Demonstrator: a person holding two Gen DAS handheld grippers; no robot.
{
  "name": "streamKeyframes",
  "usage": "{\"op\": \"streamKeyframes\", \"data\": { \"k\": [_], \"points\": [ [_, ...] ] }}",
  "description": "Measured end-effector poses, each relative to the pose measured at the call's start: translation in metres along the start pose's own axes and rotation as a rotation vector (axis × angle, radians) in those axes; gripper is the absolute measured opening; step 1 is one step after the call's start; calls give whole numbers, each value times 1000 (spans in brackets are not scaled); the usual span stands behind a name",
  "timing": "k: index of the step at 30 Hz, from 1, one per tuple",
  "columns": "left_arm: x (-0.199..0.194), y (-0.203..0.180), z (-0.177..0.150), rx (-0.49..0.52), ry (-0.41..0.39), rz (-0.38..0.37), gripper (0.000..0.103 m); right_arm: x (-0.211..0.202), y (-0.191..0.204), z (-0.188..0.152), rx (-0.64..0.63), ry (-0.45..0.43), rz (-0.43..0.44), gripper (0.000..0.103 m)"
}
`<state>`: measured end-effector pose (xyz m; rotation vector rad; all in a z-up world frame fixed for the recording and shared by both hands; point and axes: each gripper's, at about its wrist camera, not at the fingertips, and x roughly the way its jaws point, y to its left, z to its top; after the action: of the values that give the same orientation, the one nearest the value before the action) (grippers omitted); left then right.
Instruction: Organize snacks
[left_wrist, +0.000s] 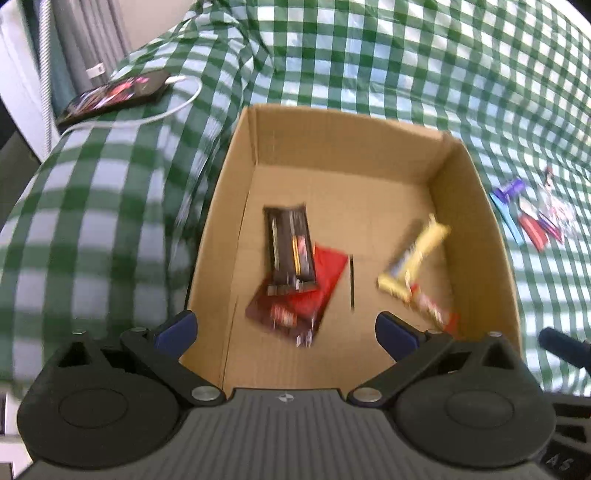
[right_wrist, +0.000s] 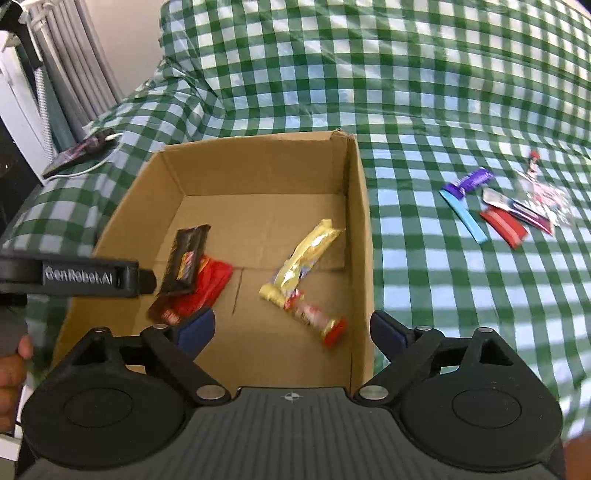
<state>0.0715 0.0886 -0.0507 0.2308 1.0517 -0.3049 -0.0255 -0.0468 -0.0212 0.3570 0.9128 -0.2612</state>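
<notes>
Filling the cardboard box (right_wrist: 360, 229) appears to be the step in hand, judged from how the snacks lie: four wrappers are already inside and a small pile is left outside. In the right wrist view a dark bar (right_wrist: 184, 264) is seen at about 9 o'clock on the box floor, lying across a red packet (right_wrist: 207, 286), with a yellow wrapper (right_wrist: 306, 254) at centre and a red-tipped bar (right_wrist: 317, 317) touching its near end toward 5 o'clock. The remaining snacks (right_wrist: 495, 212) are gathered on the cloth at 3 o'clock of the box, well apart from it.

The left gripper (left_wrist: 286, 332) is held over the near rim with its jaws spread wide and nothing between them. The right gripper (right_wrist: 291, 332) is likewise spread wide and empty, the red-tipped bar lying loose below it.

The next move is judged to call for a swing toward the pile at 3 o'clock, a descent onto one wrapper, and a closing across its narrow width; thin foil flat on soft cloth may be hard to pinch.

The surface is a green-and-white checked cloth (left_wrist: 369, 55), wrinkled and draped over something rounded. A phone (left_wrist: 110, 96) on a white cable (left_wrist: 147, 118) rests at 10 o'clock, near grey curtains (right_wrist: 77, 66) at the room's edge.
</notes>
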Motion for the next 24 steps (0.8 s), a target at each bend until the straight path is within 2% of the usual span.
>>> {"op": "streamKeyframes", "data": {
  "k": [10,24],
  "points": [
    [-62,3,-65,9,-37,22,103,-76,26,-45,-75,-93,9,96],
    [-111,0,-114,25,-149,37,103,-137,41,-86,-129,-203,-4,98]
  ]
}}
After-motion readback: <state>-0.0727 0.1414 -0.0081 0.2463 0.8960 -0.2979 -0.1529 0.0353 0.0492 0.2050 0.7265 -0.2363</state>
